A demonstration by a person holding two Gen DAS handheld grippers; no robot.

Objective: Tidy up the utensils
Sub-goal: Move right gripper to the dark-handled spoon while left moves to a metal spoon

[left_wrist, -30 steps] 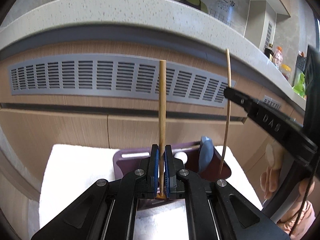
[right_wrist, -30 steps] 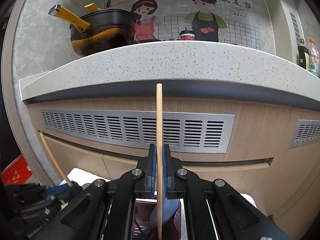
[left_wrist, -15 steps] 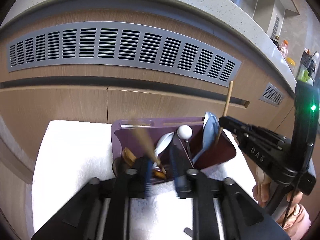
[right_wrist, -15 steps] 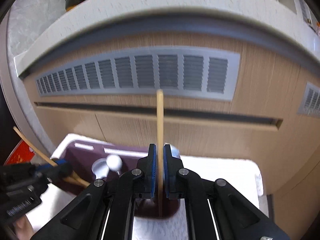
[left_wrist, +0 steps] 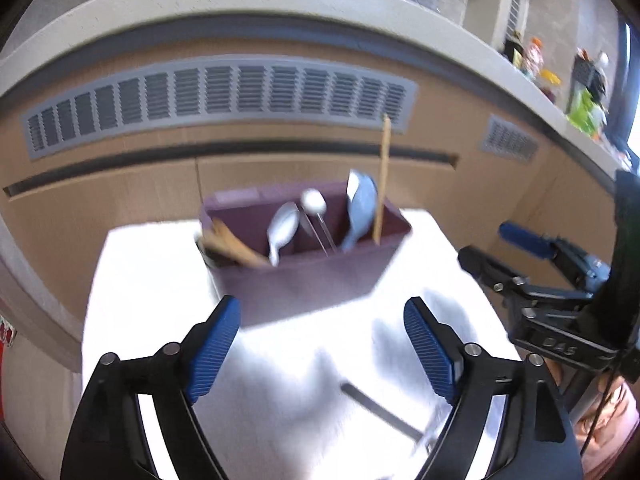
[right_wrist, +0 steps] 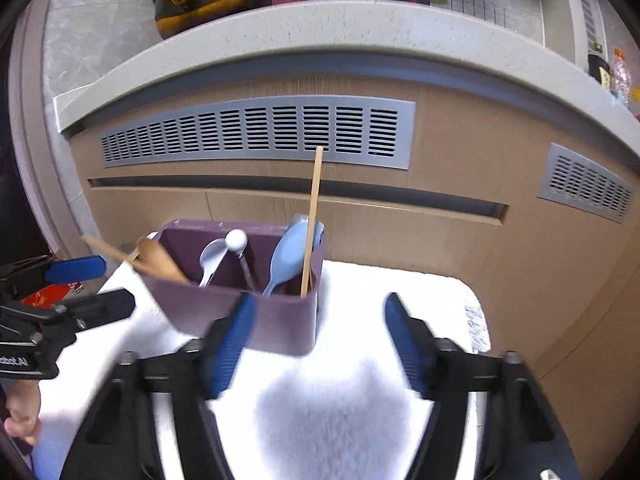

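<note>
With a chopstick (right_wrist: 312,220) standing in the purple holder (right_wrist: 256,320), both grippers' fingers (left_wrist: 214,346) (right_wrist: 230,344) were opening empty, so fetching the next utensil seemed due.

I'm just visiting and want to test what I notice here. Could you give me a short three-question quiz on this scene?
1. True or false: the chopstick stands in the same end compartment of the purple holder as the blue spoon.
2. Which lies in the holder's opposite end compartment? A) a fork B) a wooden spoon C) a knife
3. Fill in: the holder stands on a white ____.

Key
1. True. It leans almost upright beside the blue spoon.
2. B. The white spoon sits in the middle section.
3. Towel. The left gripper and right gripper are both empty, their jaws opening.
</note>
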